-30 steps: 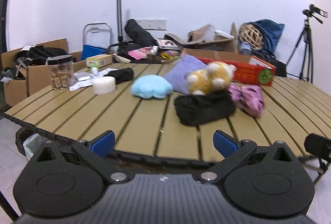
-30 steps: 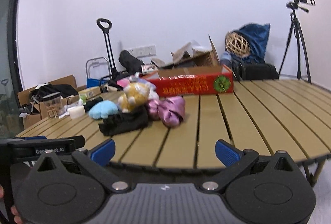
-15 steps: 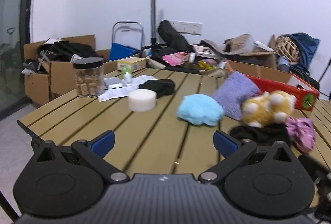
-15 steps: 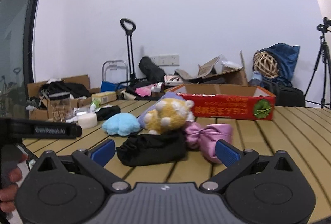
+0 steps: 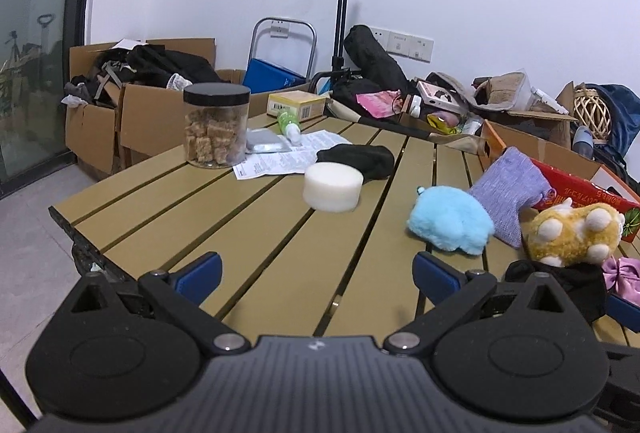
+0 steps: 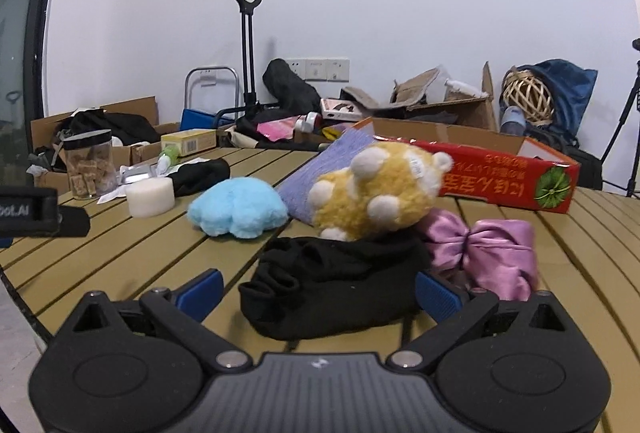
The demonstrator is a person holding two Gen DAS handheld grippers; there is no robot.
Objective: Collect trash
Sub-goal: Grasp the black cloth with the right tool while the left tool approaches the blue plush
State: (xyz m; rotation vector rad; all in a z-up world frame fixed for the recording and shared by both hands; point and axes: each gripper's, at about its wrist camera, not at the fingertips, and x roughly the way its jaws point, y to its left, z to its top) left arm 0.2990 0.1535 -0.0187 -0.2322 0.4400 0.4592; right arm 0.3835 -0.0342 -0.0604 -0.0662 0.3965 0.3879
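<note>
- Left wrist view: the left gripper (image 5: 316, 275) hangs low over the near edge of the slatted counter (image 5: 248, 233), its blue-tipped fingers (image 5: 199, 271) wide apart with nothing between them.
- Ahead of it lie a white foam disc (image 5: 333, 186), a printed paper sheet (image 5: 280, 159) partly under a black cloth (image 5: 360, 159), and a jar of brown cubes (image 5: 216, 125) with a black lid. The sheet looks like the likeliest trash here, so I judge the open fingers are set for a pick in that cluster, though which item is meant cannot be told.
- A blue plush (image 5: 450, 219) and a yellow plush (image 5: 572, 233) sit to the right; these look like toys rather than trash.
- Print on the sheet is too small to read.
- Right wrist view: the right gripper (image 6: 318, 291) also has its fingers (image 6: 200, 291) spread and empty, straddling a black garment (image 6: 332, 283) that lies on the counter just ahead, touching a pink satin bow (image 6: 484, 245).
- A red carton (image 6: 508, 175) behind bears yellow characters, seen inverted and not legible. The left gripper's body at the frame edge shows "oot.AI".
</note>
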